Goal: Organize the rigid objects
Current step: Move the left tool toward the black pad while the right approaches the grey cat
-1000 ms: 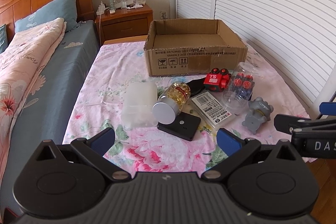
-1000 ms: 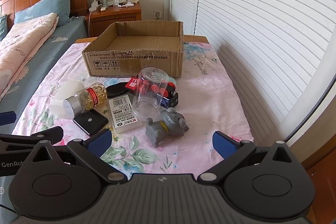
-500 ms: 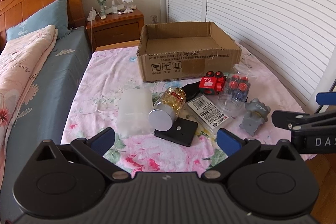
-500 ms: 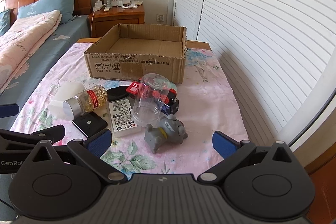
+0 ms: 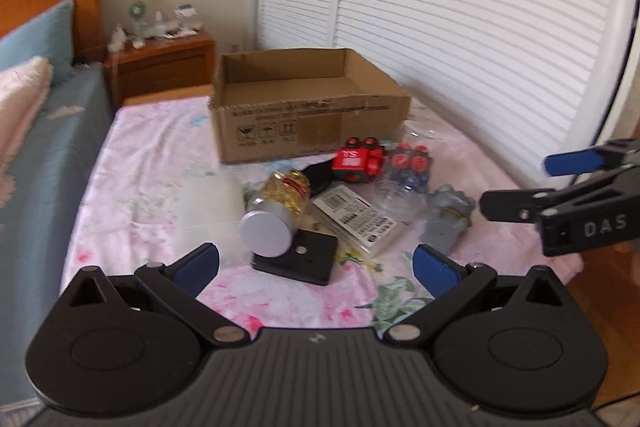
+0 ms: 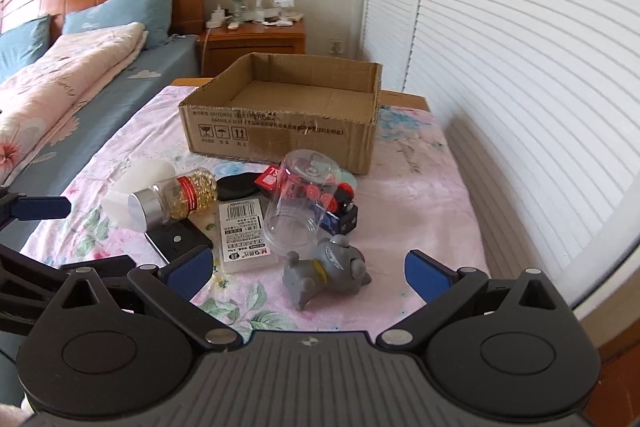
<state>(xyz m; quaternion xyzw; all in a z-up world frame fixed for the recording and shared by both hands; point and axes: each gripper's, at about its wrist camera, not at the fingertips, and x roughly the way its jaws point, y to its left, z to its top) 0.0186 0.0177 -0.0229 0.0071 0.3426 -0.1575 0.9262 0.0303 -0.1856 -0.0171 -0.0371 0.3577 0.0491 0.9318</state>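
On the floral cloth [image 6: 420,187], both grippers, left [image 5: 316,267] and right [image 6: 308,267], hover spread wide and hold nothing; before the cardboard box [image 6: 280,135] lie the capsule bottle [image 6: 176,199], clear cup [image 6: 300,203] and grey toy [image 6: 324,275].

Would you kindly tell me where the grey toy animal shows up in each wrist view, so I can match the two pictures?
Left wrist view: the grey toy animal lies right of centre, just above the left gripper's right-hand fingertip.
Right wrist view: the grey toy animal lies at centre, low, between the fingertips of the right gripper.
Shared landmark: the clear plastic cup lying on its side directly behind it, with the cardboard box beyond.
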